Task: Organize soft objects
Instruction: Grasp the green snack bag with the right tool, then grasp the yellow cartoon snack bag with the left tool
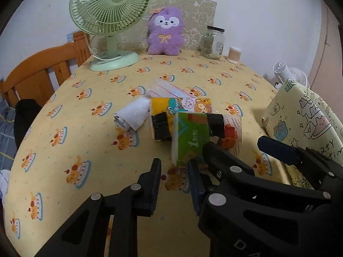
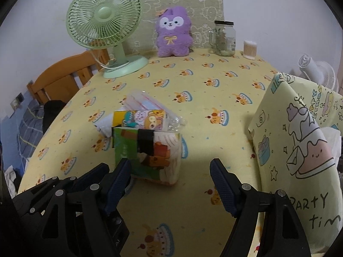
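1. Yellow cake-print cloth (image 2: 203, 81) covers the table beneath my two grippers.
2. At centre lies the green-and-white tissue pack (image 2: 148, 154), a black band around it.
3. Just behind that pack sit a yellow cartoon-print pack (image 1: 182, 107), a rolled white cloth (image 1: 133, 115) and a clear plastic bag (image 2: 139, 100).
4. My left gripper (image 1: 174, 184) hangs in front of the pack, jaws narrowed, gripping nothing.
5. My right gripper (image 2: 171, 184) is also in front, fingers wide, empty.
6. Far behind stand a green desk fan (image 2: 105, 21) and a purple plush toy (image 2: 173, 32).

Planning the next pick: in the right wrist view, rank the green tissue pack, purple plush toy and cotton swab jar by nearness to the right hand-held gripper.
1. Green tissue pack, just ahead, left.
2. Purple plush toy, far back, centre.
3. Cotton swab jar, far back, right; too close to call with the toy.
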Available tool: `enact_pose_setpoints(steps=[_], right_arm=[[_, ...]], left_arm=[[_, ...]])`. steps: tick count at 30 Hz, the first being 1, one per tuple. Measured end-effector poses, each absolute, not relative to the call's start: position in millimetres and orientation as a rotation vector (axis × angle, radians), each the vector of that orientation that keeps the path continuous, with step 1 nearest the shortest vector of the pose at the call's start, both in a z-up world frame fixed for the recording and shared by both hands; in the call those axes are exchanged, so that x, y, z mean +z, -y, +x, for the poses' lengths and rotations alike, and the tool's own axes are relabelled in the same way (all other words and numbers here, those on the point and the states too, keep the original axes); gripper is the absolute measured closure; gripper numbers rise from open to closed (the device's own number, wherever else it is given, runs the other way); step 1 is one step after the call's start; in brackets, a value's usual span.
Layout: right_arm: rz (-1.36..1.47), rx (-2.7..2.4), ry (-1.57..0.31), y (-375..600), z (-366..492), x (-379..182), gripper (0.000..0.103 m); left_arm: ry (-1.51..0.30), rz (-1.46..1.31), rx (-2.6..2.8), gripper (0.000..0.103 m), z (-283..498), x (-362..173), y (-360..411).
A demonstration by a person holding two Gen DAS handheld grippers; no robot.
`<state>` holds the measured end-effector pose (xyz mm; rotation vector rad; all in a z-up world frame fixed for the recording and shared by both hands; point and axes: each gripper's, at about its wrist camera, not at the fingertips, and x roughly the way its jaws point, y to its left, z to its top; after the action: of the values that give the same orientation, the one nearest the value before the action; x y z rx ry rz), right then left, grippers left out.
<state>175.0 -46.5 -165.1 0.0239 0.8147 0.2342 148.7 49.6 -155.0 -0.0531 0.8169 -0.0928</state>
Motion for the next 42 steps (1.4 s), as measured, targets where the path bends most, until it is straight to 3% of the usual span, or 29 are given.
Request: enact_pose_setpoints(steps=[16, 21, 25, 42], right_arm=[[-0.012, 0.26, -0.831, 8, 189, -171, 0.021], [-0.044, 0.223, -0.839, 6, 192, -175, 0.033], [-0.036, 0.208, -0.828, 11, 191, -171, 0.036], [-0.032, 0.157, -0.734, 45, 207, -141, 0.037]], left_arm=[[-0.832, -0.015, -0.02, 0.073, 153, -158, -81], [-0.841, -0.013, -0.051, 0.053, 156, -161, -79], [-0.826, -0.013, -0.051, 0.04, 157, -158, -76], [-0.802, 0.019, -0.11, 0.009, 178, -140, -45]])
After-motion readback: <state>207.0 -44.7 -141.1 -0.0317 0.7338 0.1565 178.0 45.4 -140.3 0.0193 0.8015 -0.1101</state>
